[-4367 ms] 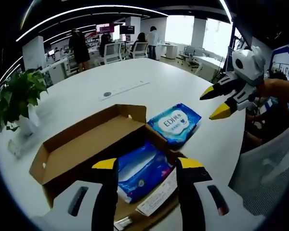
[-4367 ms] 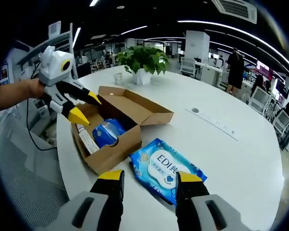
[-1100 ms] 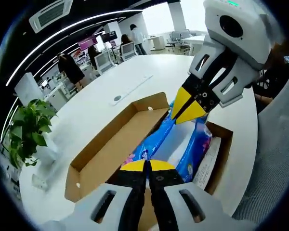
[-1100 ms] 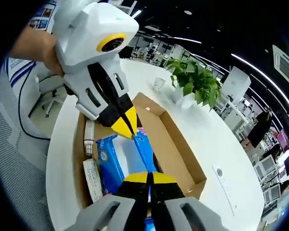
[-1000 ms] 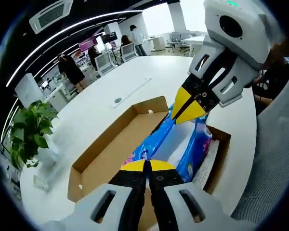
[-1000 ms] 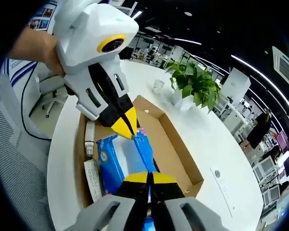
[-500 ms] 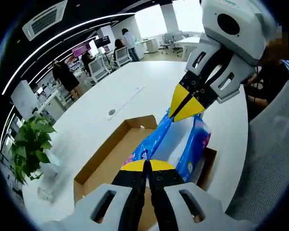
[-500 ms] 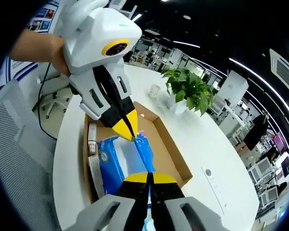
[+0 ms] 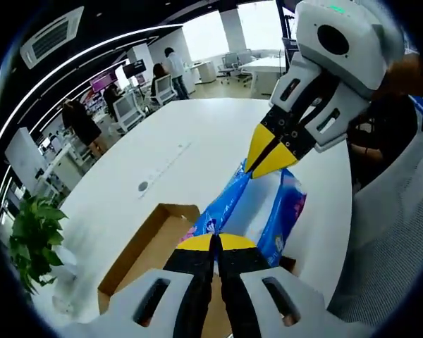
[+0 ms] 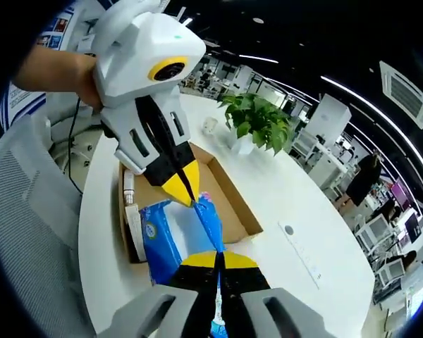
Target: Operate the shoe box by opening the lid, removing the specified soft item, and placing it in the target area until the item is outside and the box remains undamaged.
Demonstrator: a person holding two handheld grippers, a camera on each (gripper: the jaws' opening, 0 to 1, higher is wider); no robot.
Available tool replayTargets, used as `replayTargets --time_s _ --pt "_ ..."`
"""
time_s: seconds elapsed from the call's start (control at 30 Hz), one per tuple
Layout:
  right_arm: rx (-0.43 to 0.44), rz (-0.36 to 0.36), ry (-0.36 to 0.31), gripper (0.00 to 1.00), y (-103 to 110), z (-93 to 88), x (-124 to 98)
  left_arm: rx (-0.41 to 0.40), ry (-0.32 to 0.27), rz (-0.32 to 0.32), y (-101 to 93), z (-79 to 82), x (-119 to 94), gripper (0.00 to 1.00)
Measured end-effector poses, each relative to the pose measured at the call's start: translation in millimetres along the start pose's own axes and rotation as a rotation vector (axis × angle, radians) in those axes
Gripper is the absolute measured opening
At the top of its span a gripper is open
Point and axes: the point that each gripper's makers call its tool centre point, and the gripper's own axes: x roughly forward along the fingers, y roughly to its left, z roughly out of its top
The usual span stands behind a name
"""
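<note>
Open-plan office space stretches behind a large white table [image 9: 197,134], with desks, monitors and several people standing far off. Going left to right in the left gripper view, one potted plant [image 9: 29,243] stands near the table's far-left edge, then one open cardboard shoe box [image 9: 144,243] with its lid folded back, and beside it one blue wet-wipes pack [image 9: 264,208] lifted clear above the box's open interior.

Two grippers share that pack. The left gripper [image 9: 215,243] has its yellow-tipped jaws pressed together on the pack's near edge, and the right gripper [image 9: 268,151], entering from the right, pinches the opposite edge with its jaws likewise closed. Holding both ends probably keeps the floppy pack taut and level, so it can come out without dragging on the cardboard walls and tearing them.

In the right gripper view the same arrangement reads mirrored: the left gripper [image 10: 187,186] comes in from the left in a person's hand [image 10: 53,70], the right gripper [image 10: 217,259] clamps the pack [image 10: 176,236] below, and the box [image 10: 218,193] lies underneath near the table's edge, with the plant [image 10: 257,120] beyond. A white tube-like item [image 10: 130,211] lies along the box's near wall; what it is cannot be told.

The pack appears nearly out, with placing it on the table not yet done.
</note>
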Motion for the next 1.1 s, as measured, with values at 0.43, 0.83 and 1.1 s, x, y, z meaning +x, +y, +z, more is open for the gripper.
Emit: replayTargets --time_s 0.43,0.83,1.1 --pt "0.043 -0.062 0.024 0.0 -27.3 -38.3 -35.5 0.03 -0.036 -0.049 -31.9 38.1 29.2 0.0" --pt "0.052 -0.1 0.044 0.0 -48.0 -68.2 -59.8 0.06 -0.068 -0.074 -53.0 68.7 52.2 0.0" --pt "0.057 -0.107 0.059 0.0 -58.7 -90.1 -69.4 0.077 -0.077 -0.096 -69.5 80.3 69.5 0.0"
